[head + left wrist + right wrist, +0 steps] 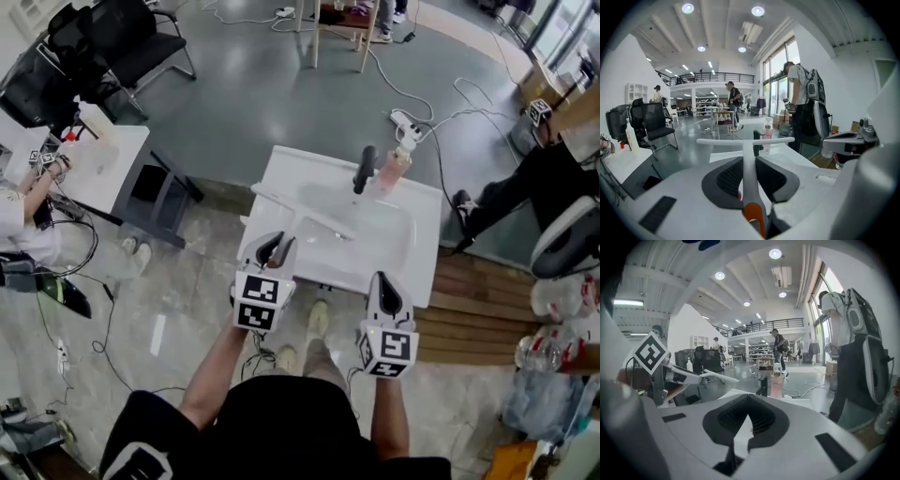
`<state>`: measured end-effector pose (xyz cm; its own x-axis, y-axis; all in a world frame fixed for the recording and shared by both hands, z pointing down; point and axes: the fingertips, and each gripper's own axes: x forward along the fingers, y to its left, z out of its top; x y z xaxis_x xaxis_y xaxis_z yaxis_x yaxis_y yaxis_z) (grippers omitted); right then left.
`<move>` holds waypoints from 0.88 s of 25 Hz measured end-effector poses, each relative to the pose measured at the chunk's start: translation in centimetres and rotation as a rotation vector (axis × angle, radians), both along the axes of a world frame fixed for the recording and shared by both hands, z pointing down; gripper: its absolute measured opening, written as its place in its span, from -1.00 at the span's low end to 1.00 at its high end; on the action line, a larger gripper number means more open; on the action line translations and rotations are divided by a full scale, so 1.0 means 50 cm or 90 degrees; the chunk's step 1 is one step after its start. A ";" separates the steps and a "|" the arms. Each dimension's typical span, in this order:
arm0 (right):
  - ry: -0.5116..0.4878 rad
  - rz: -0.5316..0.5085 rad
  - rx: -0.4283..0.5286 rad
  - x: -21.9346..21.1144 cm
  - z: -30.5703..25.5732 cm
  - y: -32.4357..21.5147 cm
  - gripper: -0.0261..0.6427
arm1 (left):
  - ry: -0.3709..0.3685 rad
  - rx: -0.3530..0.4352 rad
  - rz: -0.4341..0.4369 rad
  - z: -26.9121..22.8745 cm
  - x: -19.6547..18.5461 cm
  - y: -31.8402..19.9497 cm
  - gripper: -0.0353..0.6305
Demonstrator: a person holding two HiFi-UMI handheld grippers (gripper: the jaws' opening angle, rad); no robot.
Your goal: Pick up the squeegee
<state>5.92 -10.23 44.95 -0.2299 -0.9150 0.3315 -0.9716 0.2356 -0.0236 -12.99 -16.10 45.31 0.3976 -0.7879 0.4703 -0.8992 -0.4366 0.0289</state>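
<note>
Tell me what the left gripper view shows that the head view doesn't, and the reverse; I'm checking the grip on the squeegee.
Left gripper view only: the left gripper with its pads closed on the squeegee handle, the handle's orange end, and the ceiling lights. Head view only: the right gripper, beside the left one over the front edge of the sink. Both: the black faucet and the soap bottle beside it.

Items shown: one squeegee [748, 159], one faucet [364, 169], one soap bottle [394, 170], one washbasin [417, 246], and two grippers, the left gripper [278, 247] and the right gripper [386, 283].
</note>
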 end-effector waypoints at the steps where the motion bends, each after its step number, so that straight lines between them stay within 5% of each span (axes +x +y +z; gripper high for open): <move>1: 0.001 -0.003 0.006 -0.005 -0.011 0.012 -0.93 | 0.004 0.009 -0.004 -0.016 -0.006 0.016 -0.65; 13: 0.028 -0.021 0.066 -0.062 -0.102 0.153 -0.93 | 0.039 0.100 -0.023 -0.152 -0.080 0.218 -0.64; 22: 0.026 -0.023 0.071 -0.082 -0.112 0.213 -0.93 | 0.044 0.118 -0.021 -0.181 -0.100 0.295 -0.64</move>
<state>1.83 0.44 39.36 -0.2514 -0.9383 0.2373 -0.9621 0.2690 0.0444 -18.00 -1.34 36.26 0.3966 -0.8714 0.2888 -0.9118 -0.4104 0.0136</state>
